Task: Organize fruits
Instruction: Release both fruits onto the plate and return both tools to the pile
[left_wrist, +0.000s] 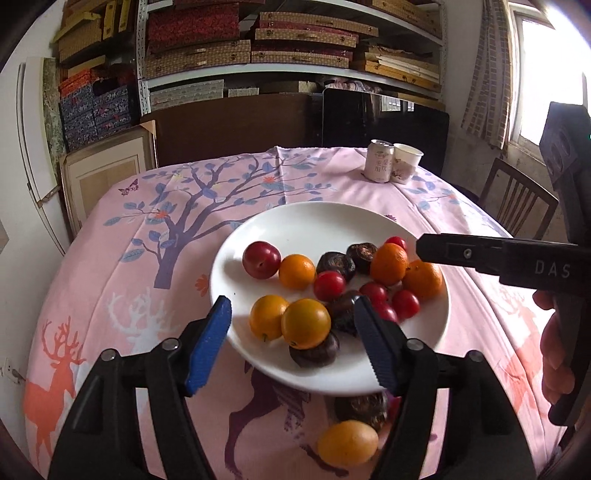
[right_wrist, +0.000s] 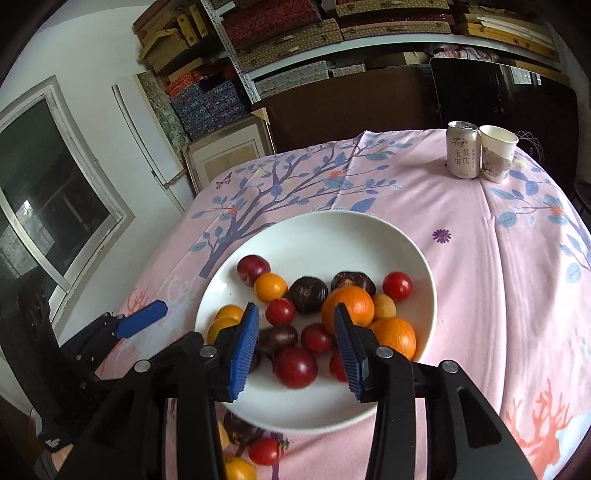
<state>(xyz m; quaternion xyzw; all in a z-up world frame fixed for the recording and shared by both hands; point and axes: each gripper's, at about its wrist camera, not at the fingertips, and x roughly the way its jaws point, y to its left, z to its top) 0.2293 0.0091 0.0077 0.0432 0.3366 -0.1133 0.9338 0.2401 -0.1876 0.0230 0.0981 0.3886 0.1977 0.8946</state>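
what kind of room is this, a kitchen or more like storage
Likely a storage room doubling as a dining spot: metal shelves stacked with boxes fill the back wall, while a table under a pink tablecloth holds a fruit plate and drink can.

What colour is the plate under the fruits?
The plate is plain white, clearest in the right wrist view.

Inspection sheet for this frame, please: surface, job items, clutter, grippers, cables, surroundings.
Surface: table under a pink tablecloth with tree and deer print.
Job's things: white plate holding mixed fruit, among them an orange and a red plum; a cherry tomato and a yellow fruit lie off the plate on the cloth.
Clutter: drink can touching a paper cup, far side.
Grippers: left gripper and right gripper open, empty, above the plate.
Cables: nothing seen.
Surroundings: shelves of boxes, wooden chair.
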